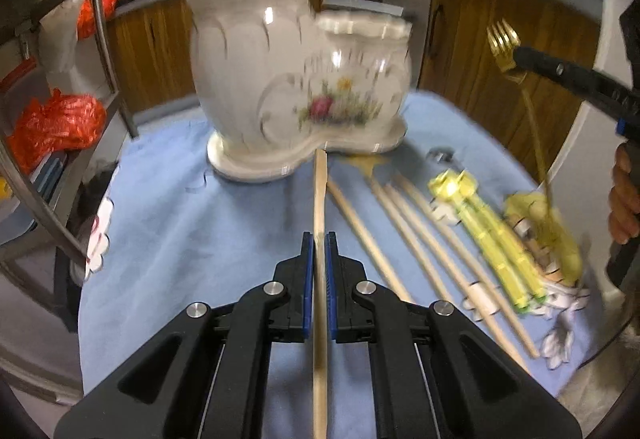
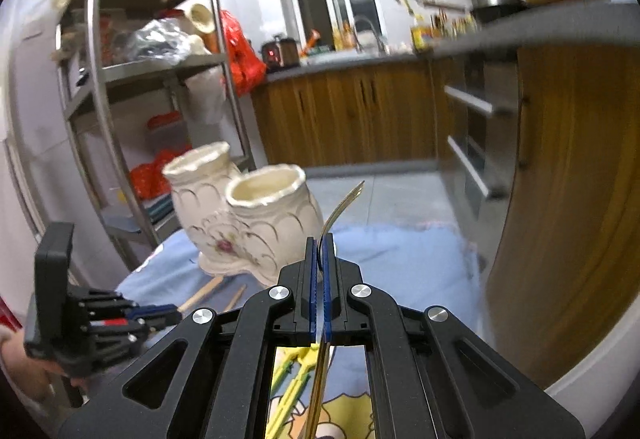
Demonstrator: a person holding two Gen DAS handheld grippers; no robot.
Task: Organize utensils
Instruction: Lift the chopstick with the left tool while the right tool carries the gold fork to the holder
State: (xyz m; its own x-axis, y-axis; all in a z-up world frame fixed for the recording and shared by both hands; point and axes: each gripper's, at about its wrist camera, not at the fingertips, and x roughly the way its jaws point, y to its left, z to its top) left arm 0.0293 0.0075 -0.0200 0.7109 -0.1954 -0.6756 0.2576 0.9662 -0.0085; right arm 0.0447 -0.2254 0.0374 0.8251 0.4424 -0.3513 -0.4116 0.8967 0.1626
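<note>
One ceramic holder [image 1: 296, 79] with two joined cups, cream with painted flowers, stood on the blue cloth [image 1: 168, 223]. Left gripper [image 1: 319, 243] was clamped on one wooden chopstick [image 1: 320, 191], its tip touching the holder's base. About four more chopsticks [image 1: 404, 235] and yellow utensils [image 1: 480, 227] lay to the right. Right gripper [image 2: 319, 251] pinched one gold fork [image 2: 340, 207], held up in the air beside the holder [image 2: 256, 215], tines up
</note>
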